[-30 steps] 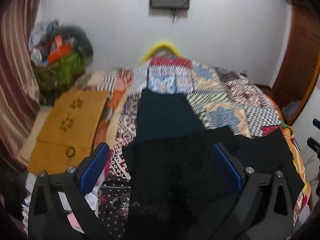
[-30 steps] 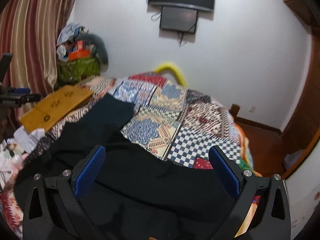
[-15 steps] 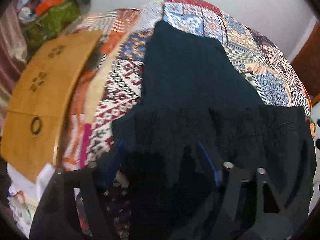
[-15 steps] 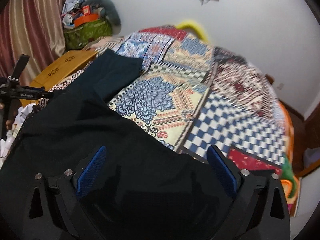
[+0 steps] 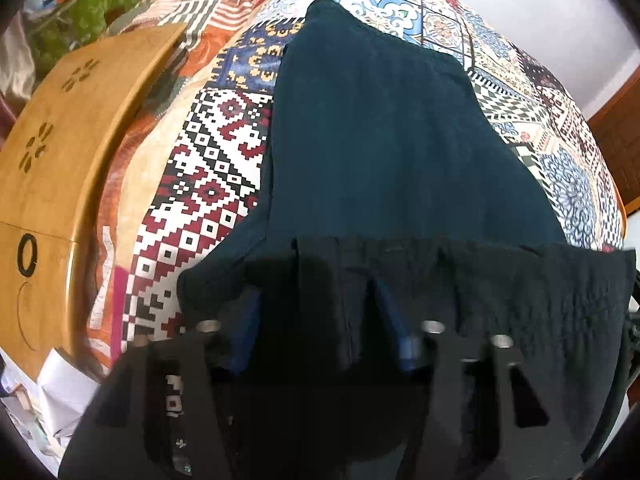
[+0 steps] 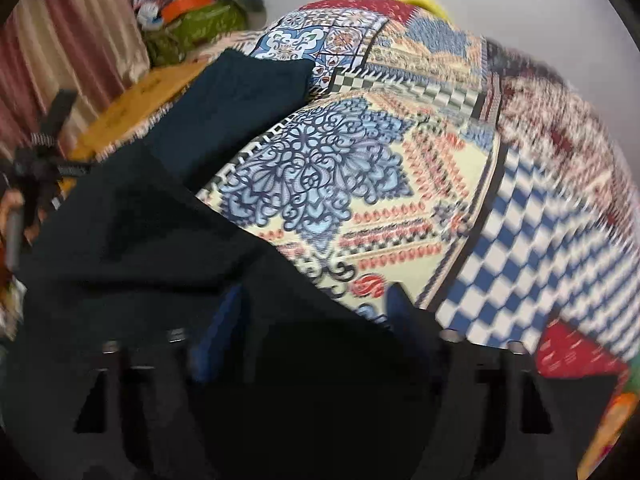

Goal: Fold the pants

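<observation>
Lifting now risks losing the pants waistband at the bed's near edge: your left gripper and right gripper fingers look half-closed, pinch unclear

no readable text, labels, brands or numbers in either view

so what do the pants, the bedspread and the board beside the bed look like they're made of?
Pants: soft, matte dark teal-black cloth, seemingly knit; it drapes and puckers at the near edge by the left claw.
Bedspread: thin printed fabric, patchwork-style patterns, low sheen.
Board: looks like wood or bamboo, smooth honey-coloured finish with dark cut-out or printed marks.
</observation>
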Demonstrator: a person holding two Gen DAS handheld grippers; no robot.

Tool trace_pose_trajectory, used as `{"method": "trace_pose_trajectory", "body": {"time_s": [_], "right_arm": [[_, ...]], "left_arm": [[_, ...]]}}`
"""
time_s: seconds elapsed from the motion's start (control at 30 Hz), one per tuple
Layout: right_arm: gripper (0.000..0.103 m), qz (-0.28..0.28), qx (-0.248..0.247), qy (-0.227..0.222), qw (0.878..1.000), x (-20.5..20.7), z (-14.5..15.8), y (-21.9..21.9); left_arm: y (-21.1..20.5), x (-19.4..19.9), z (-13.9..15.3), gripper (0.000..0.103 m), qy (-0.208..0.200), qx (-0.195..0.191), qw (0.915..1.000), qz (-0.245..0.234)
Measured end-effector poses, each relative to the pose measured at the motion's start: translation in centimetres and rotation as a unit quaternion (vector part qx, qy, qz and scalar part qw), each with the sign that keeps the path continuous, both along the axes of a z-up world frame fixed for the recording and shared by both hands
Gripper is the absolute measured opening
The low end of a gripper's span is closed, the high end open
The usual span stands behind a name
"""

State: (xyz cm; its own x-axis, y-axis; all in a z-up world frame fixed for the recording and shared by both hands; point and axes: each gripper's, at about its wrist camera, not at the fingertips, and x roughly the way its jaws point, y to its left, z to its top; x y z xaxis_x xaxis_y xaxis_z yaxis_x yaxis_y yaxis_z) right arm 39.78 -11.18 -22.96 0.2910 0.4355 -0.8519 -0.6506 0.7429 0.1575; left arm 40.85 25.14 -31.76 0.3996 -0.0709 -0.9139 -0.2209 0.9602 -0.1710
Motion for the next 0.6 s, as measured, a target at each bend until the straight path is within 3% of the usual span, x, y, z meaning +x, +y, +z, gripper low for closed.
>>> {"method": "trace_pose_trajectory", "body": {"time_s": [0.07, 0.17, 0.2, 0.37, 0.53, 0.6], "right_arm": [[0.047, -0.007, 0.010, -0.010, 1.000, -0.8, -0.1, 0.1], [0.017, 0.008, 0.007, -0.020, 1.000, -1.7, 0.2, 1.0], [0.013, 0.008, 0.000, -0.026, 1.000, -2.0, 0.2, 1.3], [0.005, 0.010, -0.022, -0.039, 0.999, -2.6, 0.9, 1.8], [0.005, -0.036, 0.007, -0.095, 0.995, -1.8, 5.0, -0.2], [0.004, -0.051, 0.023, -0.100, 0.993, -1.3, 6.7, -1.0]], "left_arm": [[-0.1, -0.7, 0.3, 0.034, -0.004, 0.002, 1.0000, 0.003], [-0.4, -1.5, 1.0, 0.015, -0.009, 0.000, 1.0000, 0.000], [-0.5, -1.6, 1.3, 0.013, -0.010, 0.008, 0.9999, 0.000], [-1.6, -3.0, 4.3, 0.010, -0.038, 0.058, 0.9976, -0.006], [-1.1, -4.0, 8.6, 0.009, -0.085, 0.094, 0.9920, -0.003], [-0.3, -4.4, 10.2, 0.009, -0.102, 0.075, 0.9919, 0.010]]}}
